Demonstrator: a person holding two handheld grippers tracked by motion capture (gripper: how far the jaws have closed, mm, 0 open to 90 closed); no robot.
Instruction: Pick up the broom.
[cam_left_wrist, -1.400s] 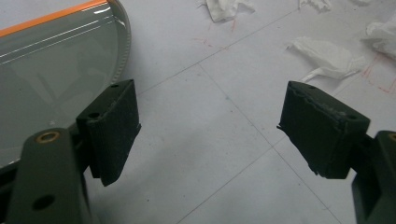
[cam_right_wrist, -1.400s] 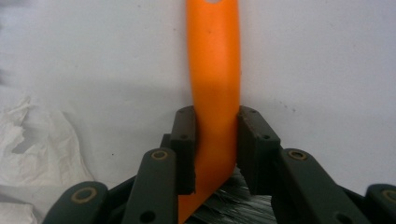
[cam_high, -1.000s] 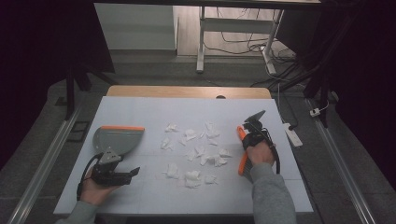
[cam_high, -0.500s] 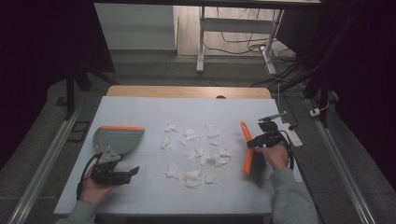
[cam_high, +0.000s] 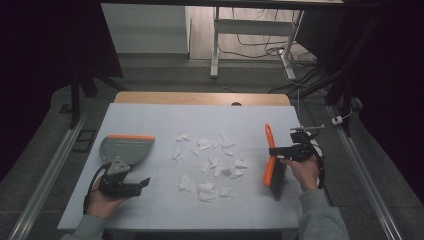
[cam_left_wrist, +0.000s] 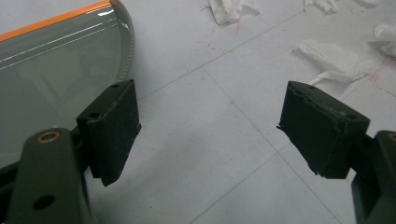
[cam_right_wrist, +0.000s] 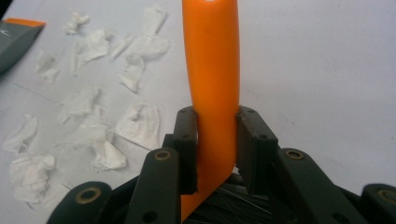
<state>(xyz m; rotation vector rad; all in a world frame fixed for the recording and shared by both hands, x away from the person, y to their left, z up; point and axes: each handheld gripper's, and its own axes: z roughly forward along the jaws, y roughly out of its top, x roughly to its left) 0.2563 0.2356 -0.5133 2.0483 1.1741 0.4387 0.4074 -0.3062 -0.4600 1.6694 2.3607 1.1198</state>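
Now that the right gripper (cam_high: 276, 151), jaws clamped on the brush (cam_high: 270, 156), has carried it rightward clear of the paper scraps (cam_high: 212, 162), sweeping toward the dustpan (cam_high: 125, 148) can begin. The left gripper (cam_high: 142, 183) rests beside it, jaws wide open and empty.

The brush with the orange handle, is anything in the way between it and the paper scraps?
Nothing visible. The brush is held in the right tongs, and bare table lies between it and the nearest paper scraps.

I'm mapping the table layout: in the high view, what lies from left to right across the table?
Left gripper and grey dustpan → scattered paper scraps → orange brush → right gripper clamped on its handle.
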